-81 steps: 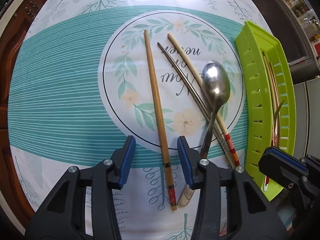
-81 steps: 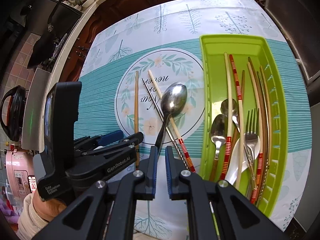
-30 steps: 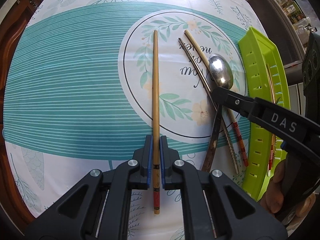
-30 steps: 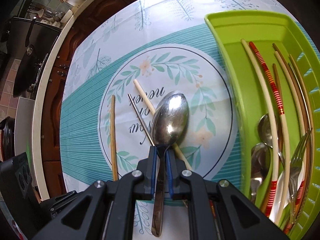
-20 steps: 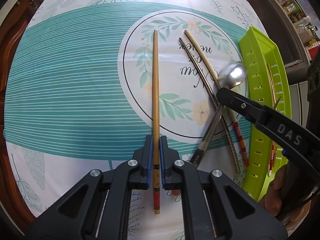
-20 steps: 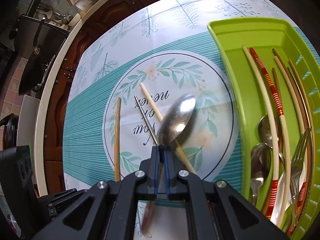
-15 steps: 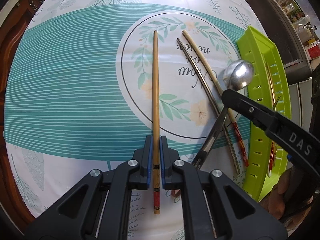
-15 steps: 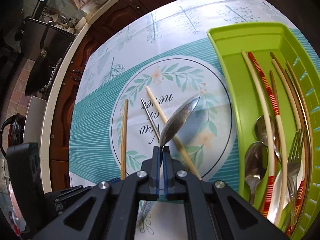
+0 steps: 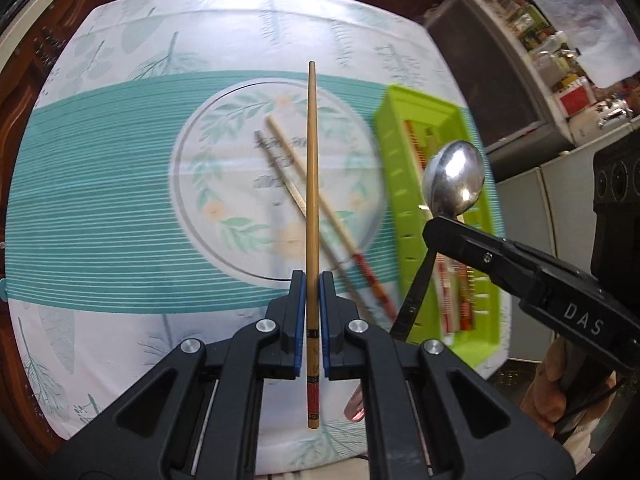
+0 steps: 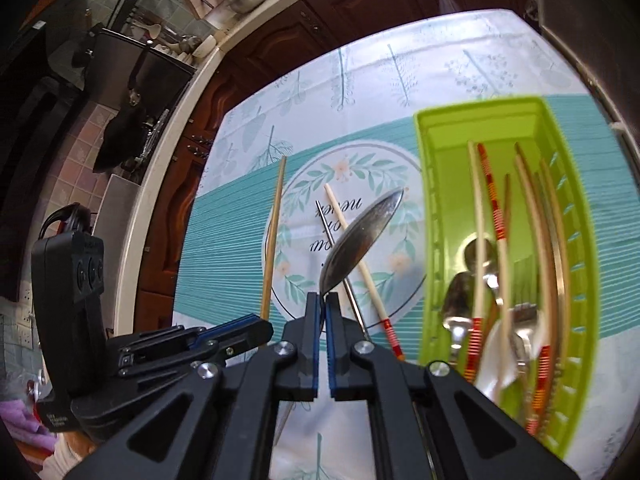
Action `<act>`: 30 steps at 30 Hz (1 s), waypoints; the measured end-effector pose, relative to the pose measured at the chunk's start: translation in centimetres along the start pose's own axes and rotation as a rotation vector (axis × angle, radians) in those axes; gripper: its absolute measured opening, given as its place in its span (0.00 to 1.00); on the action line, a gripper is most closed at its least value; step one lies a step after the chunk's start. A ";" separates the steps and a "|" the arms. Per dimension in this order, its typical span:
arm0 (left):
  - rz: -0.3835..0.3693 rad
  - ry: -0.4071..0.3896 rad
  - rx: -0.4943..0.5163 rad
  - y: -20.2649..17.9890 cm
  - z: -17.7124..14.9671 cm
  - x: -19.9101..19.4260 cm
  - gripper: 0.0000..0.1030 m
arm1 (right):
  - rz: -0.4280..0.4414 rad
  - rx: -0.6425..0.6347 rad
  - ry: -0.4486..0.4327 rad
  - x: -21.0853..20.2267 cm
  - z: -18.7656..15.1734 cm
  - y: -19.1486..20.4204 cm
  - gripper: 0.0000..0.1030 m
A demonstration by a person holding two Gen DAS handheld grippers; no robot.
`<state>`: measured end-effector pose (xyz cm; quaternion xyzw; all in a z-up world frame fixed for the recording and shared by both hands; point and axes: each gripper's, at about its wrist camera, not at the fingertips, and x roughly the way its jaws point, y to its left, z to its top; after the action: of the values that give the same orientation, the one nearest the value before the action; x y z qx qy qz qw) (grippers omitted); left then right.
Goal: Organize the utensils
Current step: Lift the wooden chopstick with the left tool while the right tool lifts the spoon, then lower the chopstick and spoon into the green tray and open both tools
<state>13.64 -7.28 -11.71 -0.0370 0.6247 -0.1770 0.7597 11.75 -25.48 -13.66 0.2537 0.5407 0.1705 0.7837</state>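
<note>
My left gripper (image 9: 312, 280) is shut on a brown wooden chopstick (image 9: 312, 184), lifted off the tablecloth and pointing away from me. My right gripper (image 10: 322, 300) is shut on the handle of a steel spoon (image 10: 360, 240), whose bowl hangs tilted in the air. The same spoon (image 9: 454, 178) shows at the right of the left wrist view, over the green tray (image 9: 400, 184). A cream chopstick with a red end (image 10: 360, 264) and a thin metal chopstick (image 10: 340, 276) still lie crossed on the round floral print. The brown chopstick (image 10: 272, 240) also rises at the left.
The green tray (image 10: 436, 208) at the right holds several chopsticks, spoons and a fork. The teal-striped tablecloth (image 9: 100, 200) covers the table. Dark wooden cabinets (image 10: 320, 12) and a kitchen counter lie beyond the far edge. A hand (image 9: 560, 376) grips the right tool.
Both grippers rose from the table, the left carrying the brown chopstick, the right carrying the spoon. The spoon has moved right, over the green tray's near side.
</note>
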 end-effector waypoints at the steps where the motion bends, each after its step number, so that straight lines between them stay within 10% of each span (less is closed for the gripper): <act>1: -0.013 -0.002 0.010 -0.8 0.1 -0.3 0.04 | -0.013 -0.011 0.001 -0.9 0.2 -0.1 0.02; 12: -0.099 0.016 0.089 -11.3 1.0 1.8 0.04 | -0.300 -0.104 0.039 -6.2 1.0 -4.4 0.02; 30: -0.116 0.107 -0.005 -11.0 1.3 10.4 0.05 | -0.295 -0.082 0.133 -2.7 1.0 -7.9 0.05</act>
<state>14.06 -21.05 -18.06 -0.0656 0.6615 -0.2207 0.7137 11.65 -33.60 -15.88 0.1277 0.6155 0.0918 0.7723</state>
